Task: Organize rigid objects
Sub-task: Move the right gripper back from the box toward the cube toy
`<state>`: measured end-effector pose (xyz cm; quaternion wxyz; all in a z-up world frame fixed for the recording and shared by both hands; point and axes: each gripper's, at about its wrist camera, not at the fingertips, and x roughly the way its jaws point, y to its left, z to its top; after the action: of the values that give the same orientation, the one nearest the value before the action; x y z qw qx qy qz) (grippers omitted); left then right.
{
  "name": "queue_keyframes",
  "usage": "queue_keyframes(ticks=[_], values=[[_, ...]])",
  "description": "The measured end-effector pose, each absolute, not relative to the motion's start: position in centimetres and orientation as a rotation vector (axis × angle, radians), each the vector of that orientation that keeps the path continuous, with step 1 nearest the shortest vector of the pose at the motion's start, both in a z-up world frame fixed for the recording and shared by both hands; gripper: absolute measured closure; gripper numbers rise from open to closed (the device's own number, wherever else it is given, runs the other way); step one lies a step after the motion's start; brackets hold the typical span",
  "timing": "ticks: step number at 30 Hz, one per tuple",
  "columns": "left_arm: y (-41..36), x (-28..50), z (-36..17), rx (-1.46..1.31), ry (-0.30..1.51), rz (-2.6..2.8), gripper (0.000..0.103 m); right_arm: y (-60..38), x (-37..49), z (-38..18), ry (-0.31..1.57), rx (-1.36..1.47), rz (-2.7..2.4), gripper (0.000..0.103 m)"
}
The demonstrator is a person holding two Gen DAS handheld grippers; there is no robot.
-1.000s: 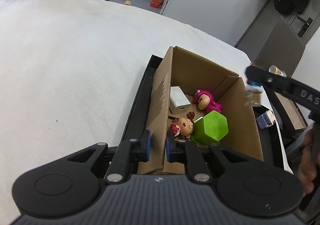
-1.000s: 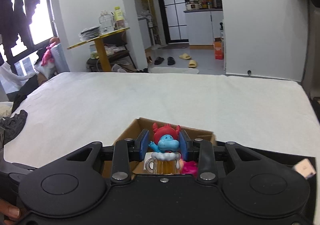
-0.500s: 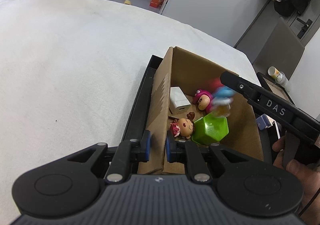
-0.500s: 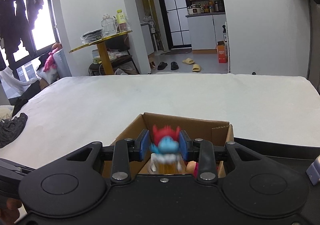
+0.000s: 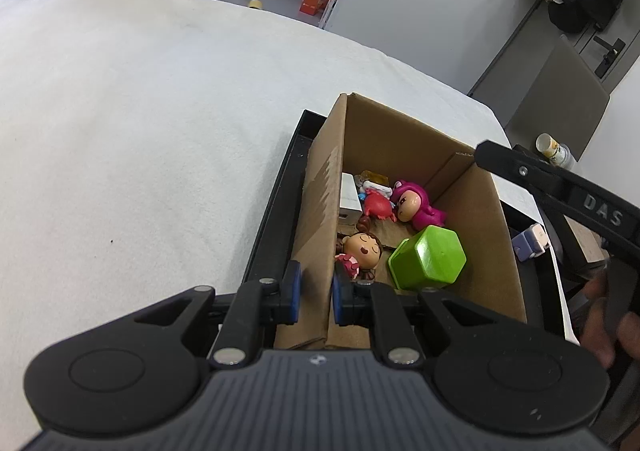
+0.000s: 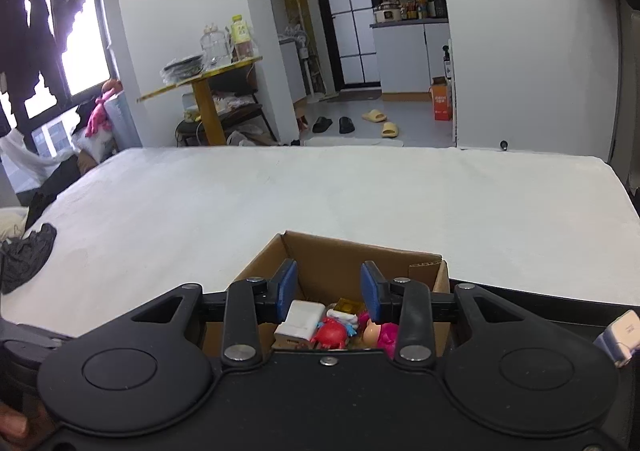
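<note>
Your right gripper (image 6: 329, 291) hangs above the cardboard box (image 5: 404, 139) with its jaws spread apart and nothing between them; the red and blue figure (image 6: 334, 332) lies below it on the box floor, between the white charger (image 6: 300, 321) and the pink doll (image 5: 416, 205). Your left gripper (image 5: 316, 293) is closed on the near left wall of the box, which stands in the black tray (image 5: 276, 211) at the right edge of the white bed (image 5: 140, 111). The green block (image 5: 430, 263) sits near the box's near right corner.

Even indoor daylight; window (image 6: 80, 63) blown out, glare; fisheye bends edges; blurred hand (image 5: 612, 323) at right.
</note>
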<state>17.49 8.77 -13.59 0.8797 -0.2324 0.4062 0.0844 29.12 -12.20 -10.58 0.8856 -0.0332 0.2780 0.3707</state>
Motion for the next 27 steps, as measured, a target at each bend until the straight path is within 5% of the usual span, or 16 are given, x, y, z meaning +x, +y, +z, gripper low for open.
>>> queue_keyframes(ticks=[2,27], values=[[8.8,17.5,-13.6,-0.487,0.846,0.175,0.089,-12.0,28.9,-10.4,0.600,-0.091,0.770,0.057],[8.8,17.4,-13.5,-0.486,0.850,0.177,0.089,-15.8,30.7,-9.9,0.716,-0.217,0.669,0.053]])
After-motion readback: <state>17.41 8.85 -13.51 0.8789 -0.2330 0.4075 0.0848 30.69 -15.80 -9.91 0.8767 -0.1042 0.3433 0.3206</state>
